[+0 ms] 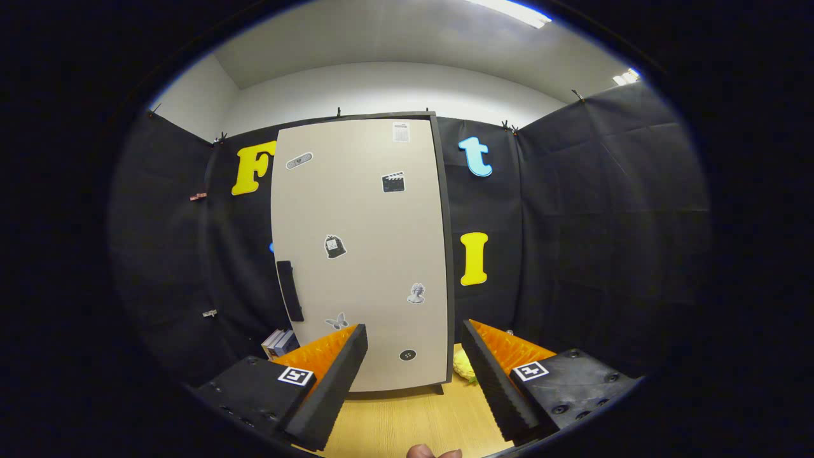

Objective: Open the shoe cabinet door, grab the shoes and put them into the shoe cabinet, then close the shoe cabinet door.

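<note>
Here the shoe cabinet [362, 254] stands upright on the wooden floor [407, 426], straight ahead of the gripper [413, 356] and beyond its fingertips, with some floor between them. Its door [365, 210] is beige, framed by a dark edge, and it is closed flat against the cabinet body. A dark vertical handle [290, 291] sits on the door's side beyond the left finger, about in the lower half of the door. Several small stickers are spread over the door: a clapperboard [393, 182] in the upper part, a small dark figure [334, 246] near the middle, a pale bust [416, 293] lower down, and a butterfly [337, 321] just above the tip of the left finger. The gripper is spread wide, its two fingers well apart with nothing between them, and they touch nothing. Between the fingers one sees the lower part of the door and the floor. Just beside the cabinet's foot, close to the inner side of the right finger, lies something yellow [463, 366], partly hidden, and I cannot tell what it is. Beyond the left finger, next to the cabinet, a few books [280, 343] stand on the floor. Below the fingers, very near the camera, the tips of a person's fingers [434, 452] appear.
</note>
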`<state>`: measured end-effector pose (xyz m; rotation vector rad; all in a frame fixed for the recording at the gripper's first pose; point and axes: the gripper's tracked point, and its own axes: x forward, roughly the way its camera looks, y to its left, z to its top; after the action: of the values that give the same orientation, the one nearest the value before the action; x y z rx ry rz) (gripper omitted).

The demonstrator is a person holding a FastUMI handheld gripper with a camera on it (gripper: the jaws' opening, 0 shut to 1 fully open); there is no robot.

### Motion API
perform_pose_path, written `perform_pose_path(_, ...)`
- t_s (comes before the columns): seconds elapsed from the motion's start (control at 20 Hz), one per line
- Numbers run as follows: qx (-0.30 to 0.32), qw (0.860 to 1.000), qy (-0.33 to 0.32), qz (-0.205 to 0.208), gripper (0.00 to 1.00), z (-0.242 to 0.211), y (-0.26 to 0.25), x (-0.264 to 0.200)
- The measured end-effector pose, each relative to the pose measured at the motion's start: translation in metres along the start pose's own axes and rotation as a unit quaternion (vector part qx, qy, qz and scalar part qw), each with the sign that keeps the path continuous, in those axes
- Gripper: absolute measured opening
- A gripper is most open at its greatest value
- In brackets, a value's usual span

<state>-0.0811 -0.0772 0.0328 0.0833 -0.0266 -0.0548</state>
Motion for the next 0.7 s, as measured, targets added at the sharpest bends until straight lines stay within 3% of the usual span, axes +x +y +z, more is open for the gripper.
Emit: perform_pose_path(0.7, 0.001, 1.000, 0.000, -0.001, 0.98, -0.0006, -0.0064, -0.0016)
